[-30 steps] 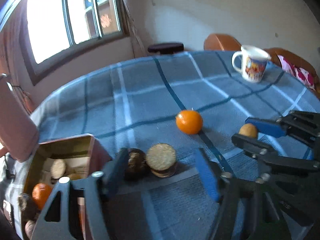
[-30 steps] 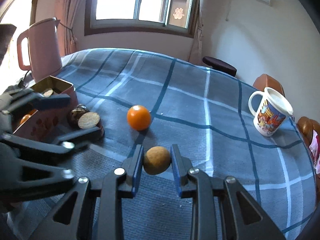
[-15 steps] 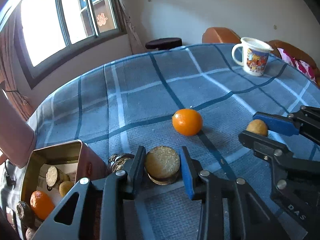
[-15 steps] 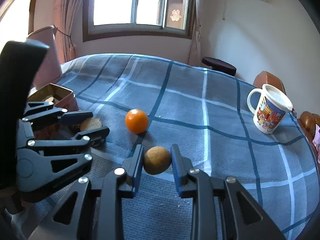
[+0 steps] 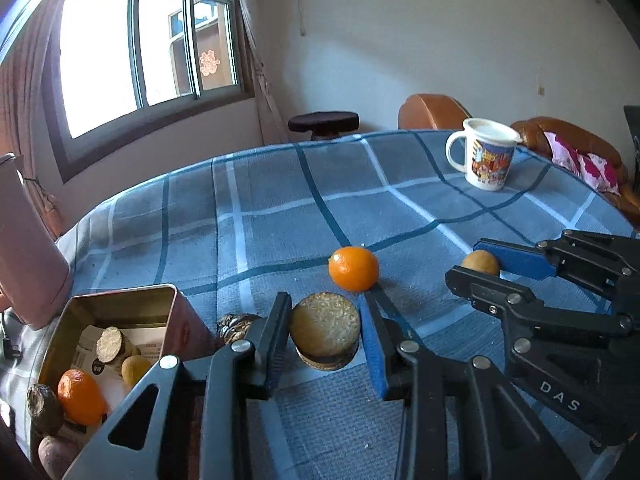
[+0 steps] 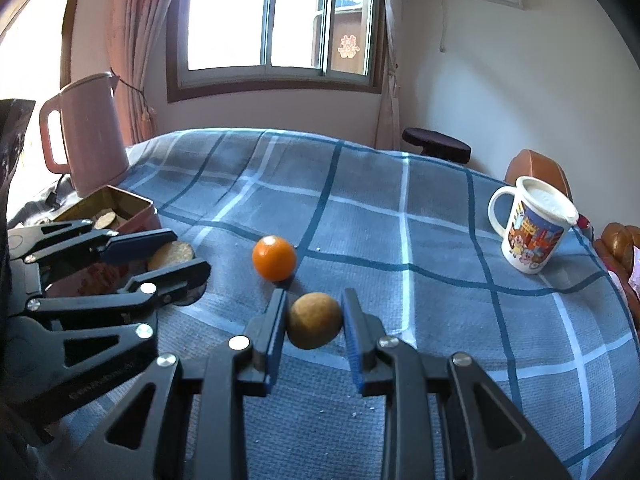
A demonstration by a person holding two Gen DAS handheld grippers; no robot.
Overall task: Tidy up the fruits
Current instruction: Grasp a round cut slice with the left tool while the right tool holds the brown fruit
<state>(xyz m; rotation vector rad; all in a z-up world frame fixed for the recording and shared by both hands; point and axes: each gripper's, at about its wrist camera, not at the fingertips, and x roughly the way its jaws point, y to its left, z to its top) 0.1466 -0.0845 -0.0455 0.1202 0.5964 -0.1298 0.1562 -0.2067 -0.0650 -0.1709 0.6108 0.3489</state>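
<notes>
My left gripper (image 5: 325, 312) is shut on a flat-topped round brown fruit (image 5: 325, 330), low over the blue plaid tablecloth (image 5: 280, 200). Just left of it lies a dark wrinkled fruit (image 5: 236, 326), next to an open tin box (image 5: 120, 304) holding several fruits. An orange (image 5: 353, 268) rests on the cloth beyond my left fingers. My right gripper (image 6: 315, 304) is shut on a small tan round fruit (image 6: 315, 326). In that view the orange (image 6: 274, 258) sits just past it and the left gripper (image 6: 191, 252) is at the left.
A white cartoon mug (image 6: 532, 228) stands at the far right of the table. A pink kettle (image 6: 86, 136) stands behind the tin box (image 6: 132, 204) at the left edge. Brown chairs (image 5: 434, 112) and a dark stool (image 5: 324, 122) lie beyond the table.
My left jaws went from wide open to shut on the flat brown fruit, and that hand tipped up slightly. The right gripper kept its hold on the tan fruit.
</notes>
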